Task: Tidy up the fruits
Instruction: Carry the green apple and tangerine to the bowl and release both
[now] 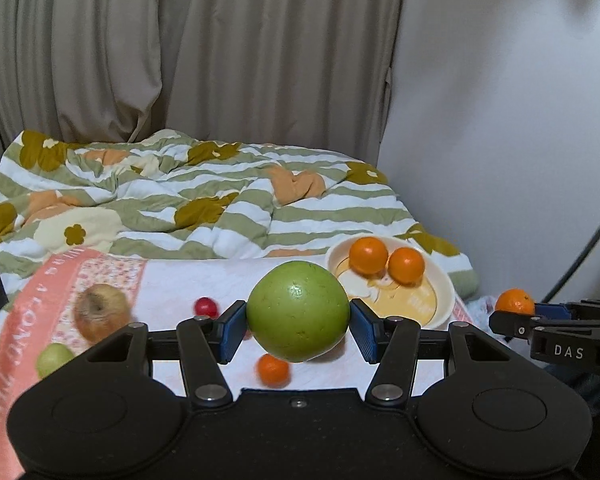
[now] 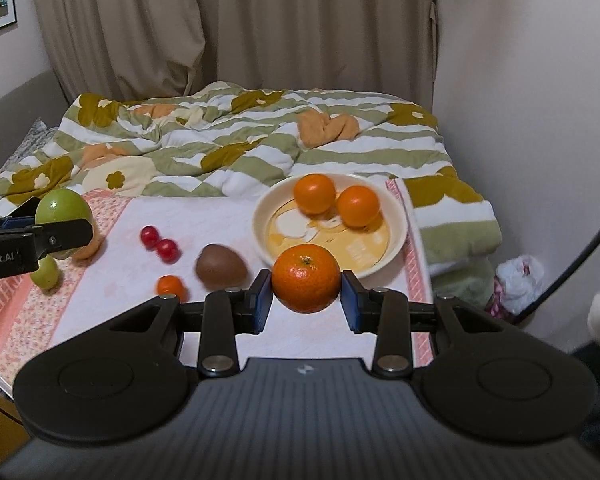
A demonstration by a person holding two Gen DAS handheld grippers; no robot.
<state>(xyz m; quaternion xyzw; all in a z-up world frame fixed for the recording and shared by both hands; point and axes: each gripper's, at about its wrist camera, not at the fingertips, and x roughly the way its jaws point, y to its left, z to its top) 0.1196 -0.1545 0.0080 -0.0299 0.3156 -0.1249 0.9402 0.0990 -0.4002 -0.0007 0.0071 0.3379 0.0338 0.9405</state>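
My left gripper [image 1: 298, 322] is shut on a green apple [image 1: 298, 311] and holds it above the white cloth [image 1: 188, 280]. My right gripper [image 2: 306, 300] is shut on an orange [image 2: 306, 278] just in front of the cream bowl [image 2: 398, 236], which holds two oranges [image 2: 314, 193] [image 2: 357, 205]. On the cloth lie a brown kiwi [image 2: 221, 268], two red cherry tomatoes [image 2: 159, 243], a small orange [image 2: 171, 286], a small green fruit [image 2: 46, 273] and a tan fruit [image 1: 100, 312]. The left gripper with its apple also shows at the left of the right wrist view [image 2: 62, 210].
The cloth lies on a bed with a crumpled striped flower quilt [image 2: 240, 140] behind it. Beige curtains [image 2: 220, 28] and a white wall [image 2: 520, 80] stand at the back. A plastic bag [image 2: 518, 280] and a black cable [image 2: 572, 268] are at the right.
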